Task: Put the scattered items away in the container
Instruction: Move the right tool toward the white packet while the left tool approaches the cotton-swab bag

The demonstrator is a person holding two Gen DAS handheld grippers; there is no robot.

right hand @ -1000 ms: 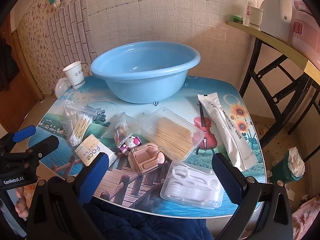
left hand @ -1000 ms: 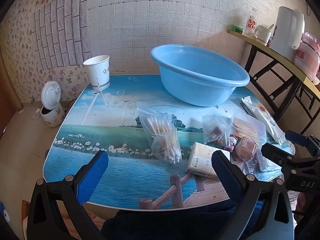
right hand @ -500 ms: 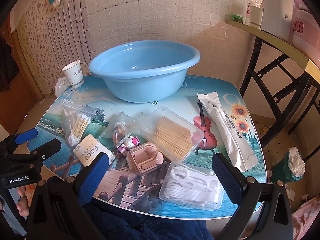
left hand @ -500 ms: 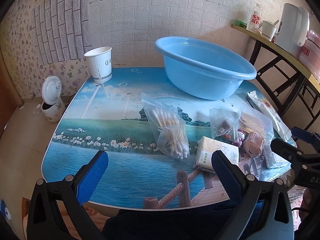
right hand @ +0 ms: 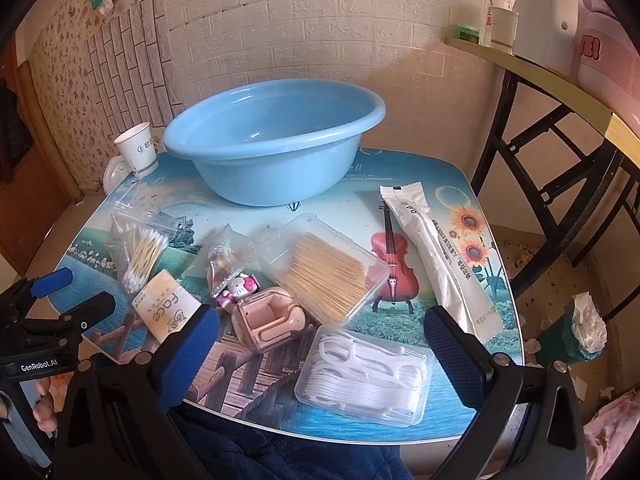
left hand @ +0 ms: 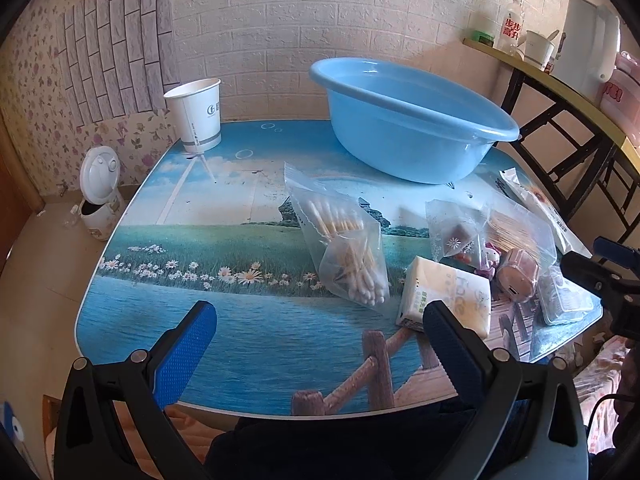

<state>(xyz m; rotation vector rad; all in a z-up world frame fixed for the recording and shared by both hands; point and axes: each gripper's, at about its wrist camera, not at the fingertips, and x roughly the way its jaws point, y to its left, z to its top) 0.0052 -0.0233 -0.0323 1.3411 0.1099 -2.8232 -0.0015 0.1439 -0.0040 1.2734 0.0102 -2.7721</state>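
Left gripper [left hand: 320, 344] has crept closer to the cotton-swab bag [left hand: 344, 252] short of the blue basin [left hand: 408, 120]. Both it and right gripper [right hand: 320, 344] gape, empty; items unmoved.

The printed table [right hand: 452, 184] carries a basin [right hand: 276, 160], cup [right hand: 138, 154] and scattered packets.

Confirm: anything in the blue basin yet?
No, the right wrist view shows the blue basin bare inside; items all lie on the table.

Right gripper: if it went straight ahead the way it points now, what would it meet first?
Probably the clear plastic box of white floss picks, lying between the open right gripper fingers' line; beyond it the clear box of toothpicks. Depth is uncertain.
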